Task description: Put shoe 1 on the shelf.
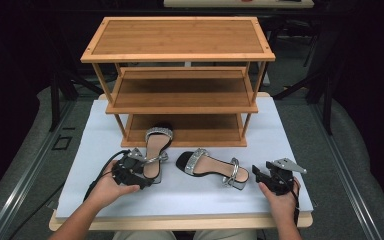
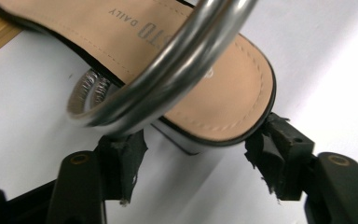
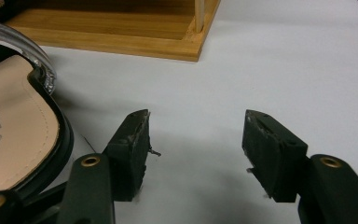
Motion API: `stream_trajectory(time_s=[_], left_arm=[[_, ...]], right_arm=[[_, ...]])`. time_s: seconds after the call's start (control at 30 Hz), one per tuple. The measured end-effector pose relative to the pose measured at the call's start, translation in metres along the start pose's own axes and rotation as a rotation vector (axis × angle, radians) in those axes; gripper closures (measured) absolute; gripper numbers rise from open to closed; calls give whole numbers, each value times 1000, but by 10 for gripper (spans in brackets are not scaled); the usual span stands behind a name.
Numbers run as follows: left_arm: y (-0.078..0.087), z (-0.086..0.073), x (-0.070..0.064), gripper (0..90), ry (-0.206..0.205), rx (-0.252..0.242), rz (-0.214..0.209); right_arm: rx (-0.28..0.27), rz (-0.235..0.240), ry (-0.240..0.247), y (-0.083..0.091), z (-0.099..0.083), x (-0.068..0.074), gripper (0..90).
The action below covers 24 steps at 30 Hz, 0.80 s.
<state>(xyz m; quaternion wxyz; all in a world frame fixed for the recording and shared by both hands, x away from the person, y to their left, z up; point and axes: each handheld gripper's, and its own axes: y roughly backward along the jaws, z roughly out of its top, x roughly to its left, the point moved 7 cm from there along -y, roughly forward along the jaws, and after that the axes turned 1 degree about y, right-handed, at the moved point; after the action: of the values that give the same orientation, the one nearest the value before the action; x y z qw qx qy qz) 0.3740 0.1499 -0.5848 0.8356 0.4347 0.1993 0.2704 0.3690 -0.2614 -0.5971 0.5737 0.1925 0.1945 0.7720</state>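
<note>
Two black sandals with tan insoles and silver straps lie on the white table. The left sandal (image 1: 155, 146) points away from me, its toe on the bottom shelf of the wooden rack (image 1: 180, 37). My left gripper (image 1: 145, 172) is open at its heel. In the left gripper view the heel (image 2: 223, 93) sits between the two jaws of the gripper (image 2: 196, 163), and the silver ankle strap (image 2: 168, 79) loops across in front. The right sandal (image 1: 212, 165) lies sideways with its heel to the right. Just right of that heel, my right gripper (image 1: 256, 172) stands open and empty (image 3: 196, 140), the sandal (image 3: 14, 130) at its left.
The three-tier bamboo rack (image 3: 121, 32) stands at the back middle of the white table top (image 1: 180, 197), its upper two shelves bare. The table's front edge runs just below my hands. Dark floor and metal frames surround the table.
</note>
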Motion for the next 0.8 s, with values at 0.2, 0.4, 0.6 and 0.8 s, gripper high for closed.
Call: stream_trajectory(time_s=[0.2,0.4,0.6,0.8], left_arm=[[-4,1,-3,394,-1,-21,8],[-16,-1,-4,296,19,-7,36],[-15,0,-2,352,-9,9,22],[-12,3,6,360,-73,60,29]], right_arm=[[1,1,-2,0,0,0,411],[3,2,1,0,0,0,411],[8,2,-3,1,-1,0,411],[8,2,-4,0,0,0,411]])
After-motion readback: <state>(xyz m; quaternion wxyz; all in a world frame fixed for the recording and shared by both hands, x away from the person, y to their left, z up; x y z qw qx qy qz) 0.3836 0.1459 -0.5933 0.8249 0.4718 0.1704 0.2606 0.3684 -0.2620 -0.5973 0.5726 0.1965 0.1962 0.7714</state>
